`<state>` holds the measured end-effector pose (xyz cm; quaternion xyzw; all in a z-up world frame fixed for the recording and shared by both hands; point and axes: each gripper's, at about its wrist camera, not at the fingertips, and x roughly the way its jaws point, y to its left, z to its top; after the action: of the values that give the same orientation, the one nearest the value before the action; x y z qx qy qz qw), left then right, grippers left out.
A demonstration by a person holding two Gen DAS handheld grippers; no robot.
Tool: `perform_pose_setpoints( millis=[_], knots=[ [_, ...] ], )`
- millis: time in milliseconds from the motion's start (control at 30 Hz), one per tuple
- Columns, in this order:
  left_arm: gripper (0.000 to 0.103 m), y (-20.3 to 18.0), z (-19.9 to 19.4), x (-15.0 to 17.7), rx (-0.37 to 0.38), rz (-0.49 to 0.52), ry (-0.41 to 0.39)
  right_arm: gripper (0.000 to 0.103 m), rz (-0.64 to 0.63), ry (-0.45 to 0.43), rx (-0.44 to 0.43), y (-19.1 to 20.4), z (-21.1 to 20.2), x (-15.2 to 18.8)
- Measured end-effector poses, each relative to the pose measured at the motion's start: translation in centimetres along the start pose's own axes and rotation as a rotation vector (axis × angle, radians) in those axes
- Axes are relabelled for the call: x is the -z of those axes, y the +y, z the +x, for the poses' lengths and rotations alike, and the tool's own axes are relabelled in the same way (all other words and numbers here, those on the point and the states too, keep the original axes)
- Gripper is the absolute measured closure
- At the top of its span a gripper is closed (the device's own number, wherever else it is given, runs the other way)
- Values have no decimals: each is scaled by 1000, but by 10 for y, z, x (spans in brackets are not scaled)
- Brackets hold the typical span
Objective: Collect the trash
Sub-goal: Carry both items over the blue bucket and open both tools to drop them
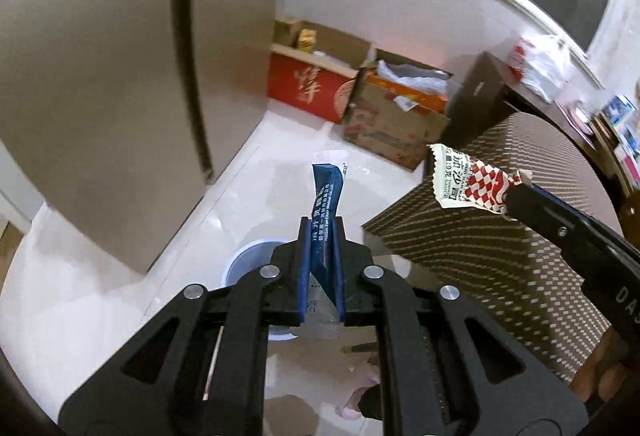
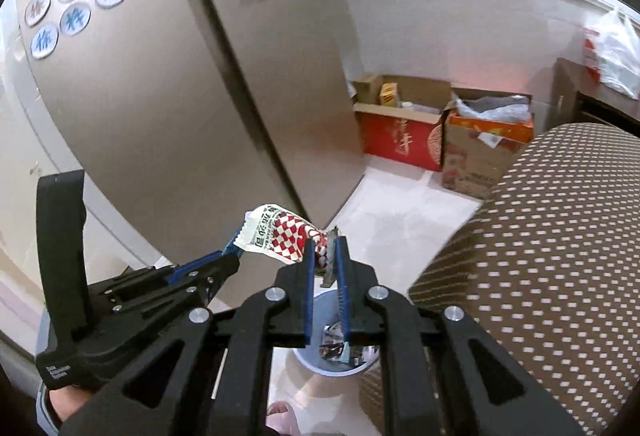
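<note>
My left gripper (image 1: 322, 226) is shut on a long blue and white sachet (image 1: 326, 192) that sticks out forward past the fingertips. My right gripper (image 2: 325, 241) is shut on a crumpled red-and-white checkered wrapper (image 2: 280, 234); that wrapper also shows in the left wrist view (image 1: 472, 180), held by the right gripper (image 1: 514, 198) to the right. Both grippers hang above a pale blue bin on the floor (image 2: 320, 310), seen partly under the fingers in the left wrist view (image 1: 250, 260). Several wrappers lie inside the bin (image 2: 334, 348). The left gripper shows at the left of the right wrist view (image 2: 234, 256).
A brown table with a white dotted cloth (image 2: 560, 256) stands right beside the bin. A tall beige fridge (image 2: 180, 116) is at the left. Open cardboard boxes (image 2: 440, 132) line the far wall. A white plastic bag (image 2: 612, 52) lies on a shelf at the right. The floor is white tile (image 1: 272, 164).
</note>
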<state>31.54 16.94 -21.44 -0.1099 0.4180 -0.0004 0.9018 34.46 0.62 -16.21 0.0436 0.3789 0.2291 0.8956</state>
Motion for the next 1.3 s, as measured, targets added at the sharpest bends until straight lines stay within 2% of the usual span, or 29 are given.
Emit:
perform_pose_setpoints(
  millis=[267,400,433,467,500,533,833,933,1300],
  knots=[
    [93,44,17,5,-52,-68,33,92,-22,42,-31,27,50,0],
    [93,60,24,7,-73,-84,44,89,-16,26,-35,31,74,-1],
    [93,63,27,7,-78,-89,46,78,-15,27,-32,31,81,-2],
    [93,64,29,7,-81,-93,50,56,-15,32,-26,28,85,-1],
    [93,66,31,8,-84,-96,55,48,-16,41,-9,27,92,1],
    [93,67,32,8,-86,-98,58,46,-16,49,-3,26,95,3],
    [93,64,41,7,-62,-92,77,46,15,68,36,17,96,12],
    [92,58,41,5,-56,-83,76,40,10,61,54,17,88,11],
    [92,38,35,-2,-40,-32,70,30,58,25,93,8,53,10]
  ],
)
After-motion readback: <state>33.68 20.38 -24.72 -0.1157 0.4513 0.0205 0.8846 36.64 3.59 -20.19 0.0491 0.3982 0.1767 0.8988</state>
